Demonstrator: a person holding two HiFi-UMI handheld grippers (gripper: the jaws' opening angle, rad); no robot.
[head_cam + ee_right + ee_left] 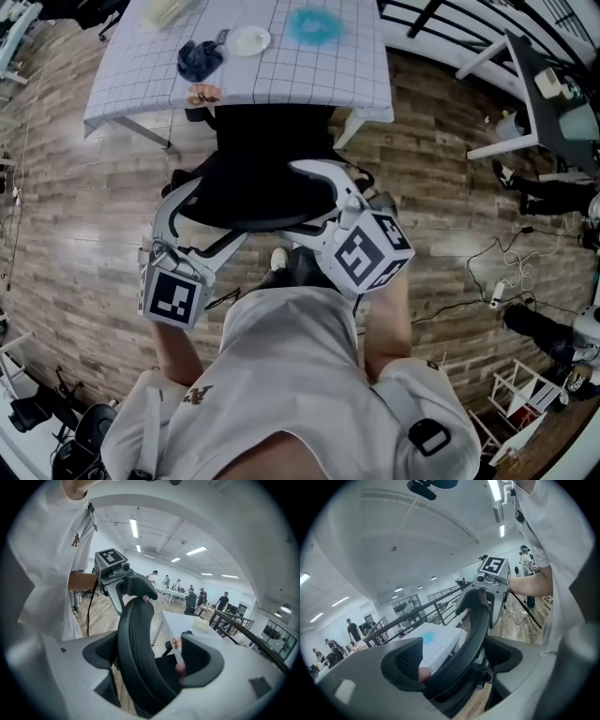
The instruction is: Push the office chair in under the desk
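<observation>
- office chair (253, 178) stands partly under the surface (281, 66), straight ahead of both claws.
- left claw (454, 660) and right claw (147, 653) are wide, each straddling one side edge of the backrest (136, 634), equally near.

1 office chair (267, 150), 1 desk (319, 70), 2 grippers (202, 220) (305, 199).

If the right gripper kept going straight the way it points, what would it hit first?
The chair backrest, which stands between the right gripper's open jaws. Beyond it, probably the cloth-covered desk.
</observation>
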